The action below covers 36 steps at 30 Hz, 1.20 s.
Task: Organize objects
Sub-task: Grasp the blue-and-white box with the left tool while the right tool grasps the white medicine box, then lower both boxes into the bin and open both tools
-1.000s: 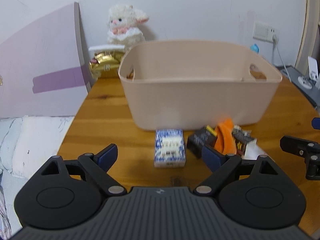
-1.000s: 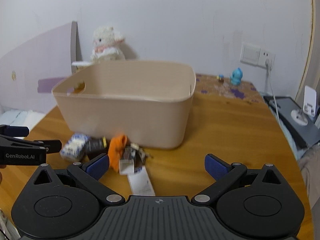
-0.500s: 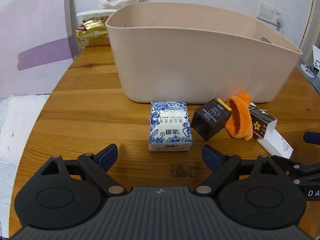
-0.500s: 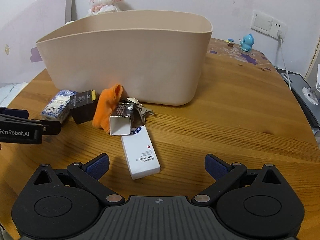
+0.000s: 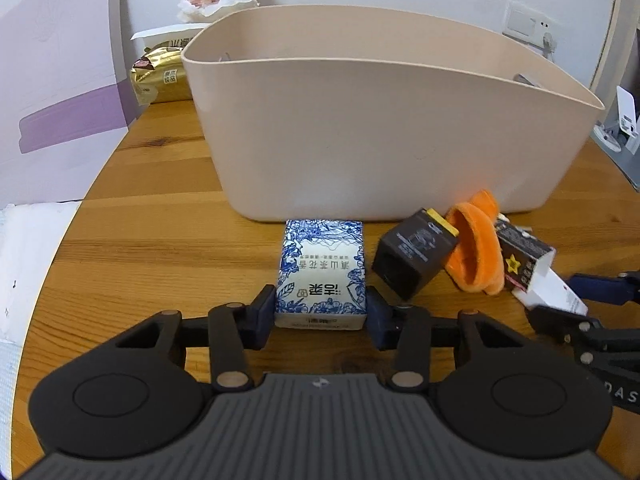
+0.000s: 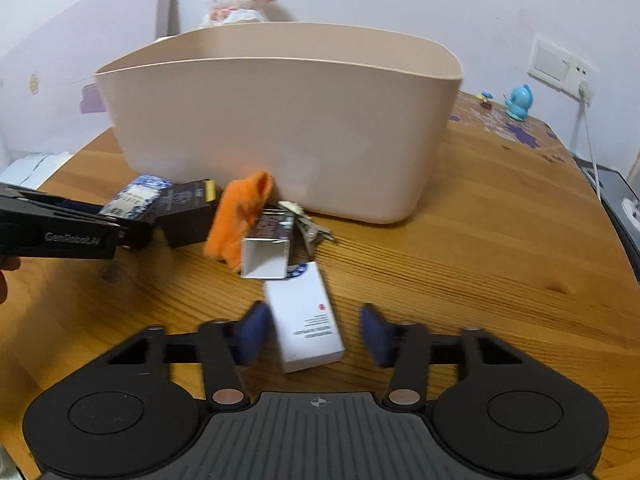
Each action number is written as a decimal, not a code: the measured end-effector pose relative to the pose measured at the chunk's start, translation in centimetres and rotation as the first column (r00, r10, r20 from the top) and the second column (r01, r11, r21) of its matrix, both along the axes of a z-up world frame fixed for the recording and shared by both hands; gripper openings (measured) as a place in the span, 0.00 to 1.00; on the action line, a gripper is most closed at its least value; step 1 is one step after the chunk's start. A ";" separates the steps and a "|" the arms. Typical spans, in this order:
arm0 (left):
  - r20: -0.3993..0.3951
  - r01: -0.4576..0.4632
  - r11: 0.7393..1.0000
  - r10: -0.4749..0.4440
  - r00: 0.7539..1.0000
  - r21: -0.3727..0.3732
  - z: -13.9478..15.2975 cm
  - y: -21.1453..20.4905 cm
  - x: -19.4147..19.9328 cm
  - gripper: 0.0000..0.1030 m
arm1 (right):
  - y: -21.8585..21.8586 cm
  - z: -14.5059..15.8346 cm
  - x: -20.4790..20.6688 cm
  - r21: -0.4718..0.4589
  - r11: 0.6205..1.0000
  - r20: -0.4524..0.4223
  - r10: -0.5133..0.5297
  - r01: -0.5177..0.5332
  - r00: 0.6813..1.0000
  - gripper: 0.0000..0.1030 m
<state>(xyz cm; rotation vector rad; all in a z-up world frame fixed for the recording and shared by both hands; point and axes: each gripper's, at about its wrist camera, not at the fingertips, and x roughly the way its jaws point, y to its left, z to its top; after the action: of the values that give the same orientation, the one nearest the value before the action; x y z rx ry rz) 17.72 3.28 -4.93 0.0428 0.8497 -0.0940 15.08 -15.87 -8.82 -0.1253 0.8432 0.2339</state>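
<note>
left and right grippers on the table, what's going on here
A person is tidying small items beside a beige bin on a wooden table. The left gripper has its pads against both sides of a blue and white box, which sits on the table. The right gripper is open around a white box, not yet gripping it. A dark box and an orange cloth lie between them.

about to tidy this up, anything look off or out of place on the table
Yes: the small items sit heaped outside the beige bin. An orange cloth is crumpled between a dark box and an open-ended carton, which lies tipped on a white box.
</note>
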 end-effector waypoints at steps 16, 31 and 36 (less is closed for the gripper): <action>0.077 0.010 1.000 -0.012 0.997 0.024 3.1 -0.9 -5.3 0.47 | -2.2 2.4 -4.2 0.055 0.998 0.048 -0.021 0.018 0.999 0.27; 0.248 0.029 0.998 -0.044 0.968 0.063 9.5 -2.2 -8.3 0.47 | -4.5 10.9 -7.0 0.119 0.993 0.282 -0.055 0.022 0.958 0.27; 0.280 0.032 0.997 -0.052 0.959 0.075 11.0 -2.5 -7.1 0.47 | -4.5 13.3 -6.2 0.139 0.990 0.347 -0.051 0.002 0.936 0.27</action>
<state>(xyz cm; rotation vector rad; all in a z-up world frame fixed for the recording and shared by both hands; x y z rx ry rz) 10.62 0.79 6.10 0.1368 0.5662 -0.0958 8.88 -20.37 4.47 -0.0251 0.4712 0.2349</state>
